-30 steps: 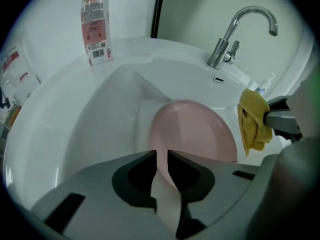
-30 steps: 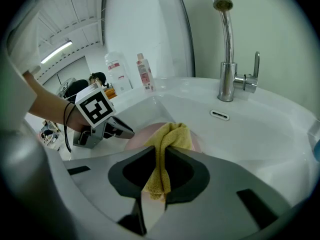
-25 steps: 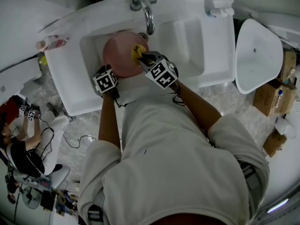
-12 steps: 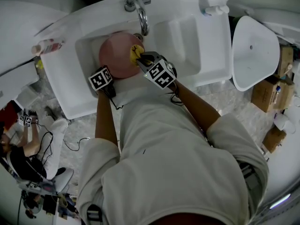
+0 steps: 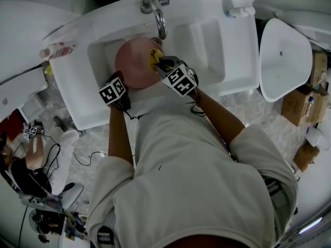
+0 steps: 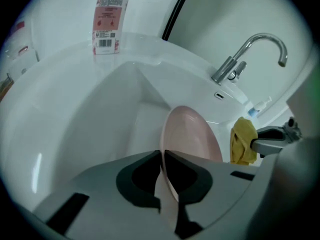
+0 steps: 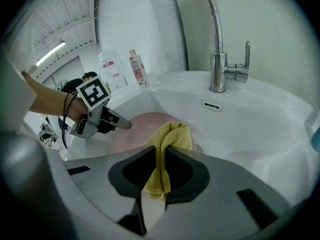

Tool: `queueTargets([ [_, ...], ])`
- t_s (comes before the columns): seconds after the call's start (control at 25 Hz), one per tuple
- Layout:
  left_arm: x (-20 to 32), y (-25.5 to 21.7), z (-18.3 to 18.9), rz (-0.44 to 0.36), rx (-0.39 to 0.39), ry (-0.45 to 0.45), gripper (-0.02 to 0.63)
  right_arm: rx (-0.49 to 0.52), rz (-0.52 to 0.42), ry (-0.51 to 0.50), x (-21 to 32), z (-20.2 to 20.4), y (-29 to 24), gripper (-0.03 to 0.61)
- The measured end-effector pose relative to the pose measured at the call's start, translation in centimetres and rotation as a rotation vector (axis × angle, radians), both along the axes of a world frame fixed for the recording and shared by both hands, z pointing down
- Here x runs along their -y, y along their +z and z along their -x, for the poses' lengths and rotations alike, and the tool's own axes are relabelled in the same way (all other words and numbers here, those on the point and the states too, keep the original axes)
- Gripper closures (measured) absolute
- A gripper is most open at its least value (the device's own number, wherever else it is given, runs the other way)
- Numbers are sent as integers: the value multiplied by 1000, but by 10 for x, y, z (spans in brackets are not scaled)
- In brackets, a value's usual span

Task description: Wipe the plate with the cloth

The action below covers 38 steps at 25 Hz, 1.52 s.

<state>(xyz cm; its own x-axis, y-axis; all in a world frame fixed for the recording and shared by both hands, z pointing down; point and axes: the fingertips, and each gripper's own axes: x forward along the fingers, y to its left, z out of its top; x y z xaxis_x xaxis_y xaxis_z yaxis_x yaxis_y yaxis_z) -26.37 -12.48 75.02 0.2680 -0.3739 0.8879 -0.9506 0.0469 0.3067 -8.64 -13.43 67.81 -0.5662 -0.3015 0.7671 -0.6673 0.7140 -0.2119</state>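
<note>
Even, soft indoor light; fisheye bending and dark vignetted corners.

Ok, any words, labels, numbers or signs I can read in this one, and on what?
Nothing here can be quoted.
Bottle on the sink rim: red and white label with a barcode, print too blurred to read.
Pink bottle: label too small to read.
Cubes on the left gripper and right gripper: black-and-white square patterns only, no letters or numbers.

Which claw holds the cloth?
The right claw, shut on the yellow cloth; the left claw instead pinches the rim of the pink plate.
</note>
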Motion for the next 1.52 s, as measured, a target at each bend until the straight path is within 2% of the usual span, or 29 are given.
queueTargets([
  [0.44, 5, -33, -28, -63, -9, 90, 560, -61, 62, 81, 28, -11, 35, 518],
  [0.84, 1, -52, -33, -93, 8, 136, 554, -71, 116, 114, 38, 1, 65, 518],
  [1.16, -2, -66, -34, -136, 26, 155, 549, -55, 112, 89, 42, 22, 64, 518],
  [1.52, -1, -73, -39, -167, 36, 164, 546, 8, 46, 1, 42, 56, 37, 518],
])
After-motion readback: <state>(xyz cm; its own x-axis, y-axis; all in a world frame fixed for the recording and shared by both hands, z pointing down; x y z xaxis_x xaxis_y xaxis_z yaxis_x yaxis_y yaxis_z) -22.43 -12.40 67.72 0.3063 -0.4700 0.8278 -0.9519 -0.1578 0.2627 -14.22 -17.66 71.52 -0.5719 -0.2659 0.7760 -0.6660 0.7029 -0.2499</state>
